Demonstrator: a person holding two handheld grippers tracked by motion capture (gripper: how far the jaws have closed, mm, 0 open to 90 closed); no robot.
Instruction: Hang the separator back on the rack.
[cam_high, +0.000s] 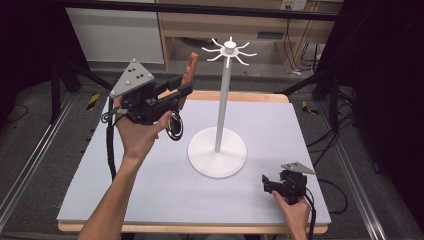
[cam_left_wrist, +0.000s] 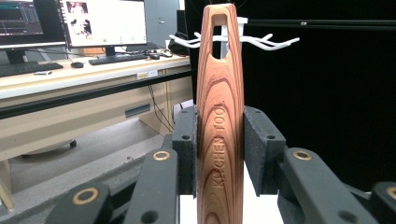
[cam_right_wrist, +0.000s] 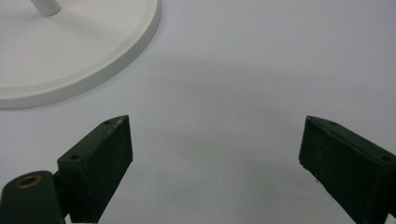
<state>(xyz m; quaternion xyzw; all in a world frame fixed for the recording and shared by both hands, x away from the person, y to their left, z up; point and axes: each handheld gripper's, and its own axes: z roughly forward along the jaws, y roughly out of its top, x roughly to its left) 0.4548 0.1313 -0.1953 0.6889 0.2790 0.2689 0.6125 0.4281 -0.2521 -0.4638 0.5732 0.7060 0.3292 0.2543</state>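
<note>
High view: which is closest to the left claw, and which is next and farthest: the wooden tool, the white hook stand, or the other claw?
1. Wooden tool: gripped in the left claw, sticking up at the back left.
2. White hook stand: mid-table, to the claw's right.
3. Right claw: near the front right corner, open.

The table (cam_high: 150, 190) has a pale grey top w/ a wooden edge at the near side. On the floor at its left lies a metal rail (cam_high: 35, 155), and near the far left corner there is yellow-black tape (cam_high: 92, 101). Black cables (cam_high: 330, 135) lie on the floor at the right. In the left gripper view a long desk (cam_left_wrist: 93, 70) carries two lit monitors (cam_left_wrist: 105, 21), a keyboard (cam_left_wrist: 119, 58) & a mouse (cam_left_wrist: 77, 64) just beside it.
</note>
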